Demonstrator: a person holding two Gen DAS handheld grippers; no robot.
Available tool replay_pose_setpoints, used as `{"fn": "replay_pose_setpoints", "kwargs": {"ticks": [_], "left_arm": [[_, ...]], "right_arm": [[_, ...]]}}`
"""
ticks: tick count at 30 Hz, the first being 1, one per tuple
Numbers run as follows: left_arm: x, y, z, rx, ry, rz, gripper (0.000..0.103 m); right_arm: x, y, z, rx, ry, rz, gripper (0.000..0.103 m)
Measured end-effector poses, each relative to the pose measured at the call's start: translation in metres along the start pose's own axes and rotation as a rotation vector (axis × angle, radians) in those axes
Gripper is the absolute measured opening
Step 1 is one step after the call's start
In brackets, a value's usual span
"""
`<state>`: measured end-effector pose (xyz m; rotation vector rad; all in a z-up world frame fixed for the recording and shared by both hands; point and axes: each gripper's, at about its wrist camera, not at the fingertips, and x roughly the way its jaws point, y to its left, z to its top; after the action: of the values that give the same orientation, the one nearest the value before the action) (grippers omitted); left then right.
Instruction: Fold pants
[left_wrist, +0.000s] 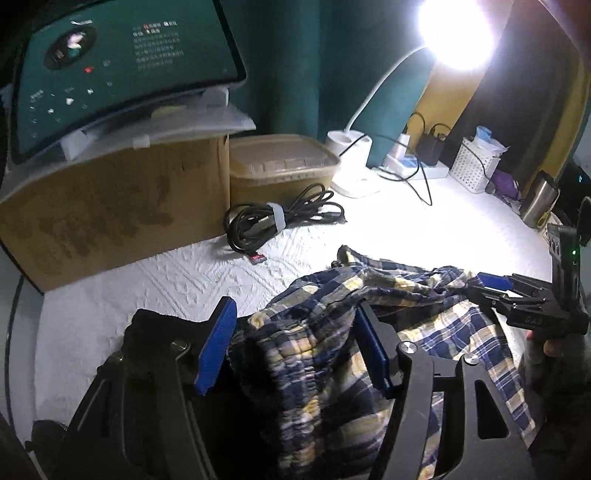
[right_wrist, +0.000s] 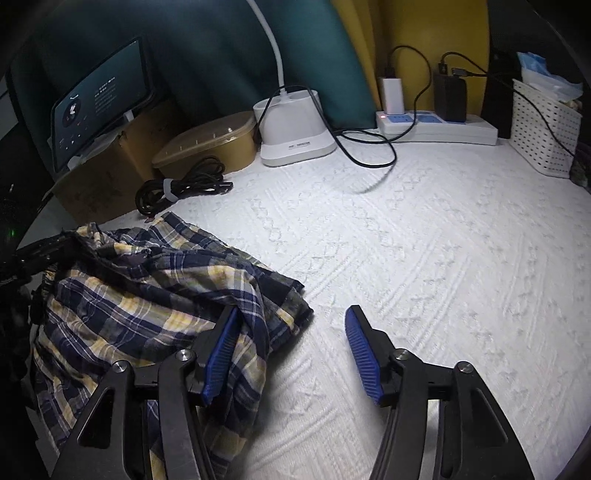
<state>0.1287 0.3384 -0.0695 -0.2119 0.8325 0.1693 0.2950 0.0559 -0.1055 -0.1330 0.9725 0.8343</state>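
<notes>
The plaid pants (left_wrist: 314, 354), navy, yellow and white, lie crumpled on the white quilted cover (right_wrist: 443, 258). My left gripper (left_wrist: 295, 347) stands wide over the bunched elastic waistband. The cloth sits loosely between its blue pads and drapes over the right finger (left_wrist: 373, 350). In the right wrist view the pants (right_wrist: 147, 302) fill the lower left. My right gripper (right_wrist: 291, 354) is open: its left pad (right_wrist: 221, 350) rests against the pants' edge and its right pad (right_wrist: 362, 358) is over bare cover. The right gripper (left_wrist: 484, 290) also shows at the pants' far right edge, held by a hand.
A cardboard box (left_wrist: 110, 214) carrying a lit screen (left_wrist: 122, 66) stands at the back left, beside a brown lidded tub (left_wrist: 280, 166) and a coiled black cable (left_wrist: 273, 221). A lamp base (right_wrist: 295, 129), power strip (right_wrist: 439, 127) and white basket (right_wrist: 546, 129) line the back.
</notes>
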Motion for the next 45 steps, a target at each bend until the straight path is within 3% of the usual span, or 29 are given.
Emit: {"fn": "replay_pose_setpoints", "kwargs": {"ticks": [7,9,11,27,30,33,45], "left_arm": [[-0.017,0.006,-0.011,-0.024,-0.039,0.023,0.066],[-0.023,0.005,-0.015,-0.023,-0.049,0.024,0.081],[-0.028,0.003,-0.019,-0.022,-0.061,0.022,0.086],[-0.063,-0.046,-0.056,0.065,-0.116,-0.007,0.086],[-0.067,-0.062,-0.062,0.087,-0.126,-0.035,0.086],[-0.072,-0.079,-0.068,0.108,-0.141,-0.057,0.086],[-0.081,-0.136,-0.080,0.172,-0.167,-0.138,0.086]], "right_arm": [[-0.022,-0.008,-0.014,0.011,-0.015,-0.051,0.061],[-0.028,-0.008,-0.018,0.014,-0.022,-0.060,0.061],[-0.035,-0.008,-0.023,0.016,-0.028,-0.068,0.061],[-0.093,-0.007,-0.062,0.020,-0.093,-0.105,0.061],[-0.105,-0.011,-0.071,0.027,-0.109,-0.116,0.063],[-0.118,-0.015,-0.080,0.034,-0.129,-0.128,0.072],[-0.179,-0.040,-0.117,0.083,-0.200,-0.203,0.073]]}}
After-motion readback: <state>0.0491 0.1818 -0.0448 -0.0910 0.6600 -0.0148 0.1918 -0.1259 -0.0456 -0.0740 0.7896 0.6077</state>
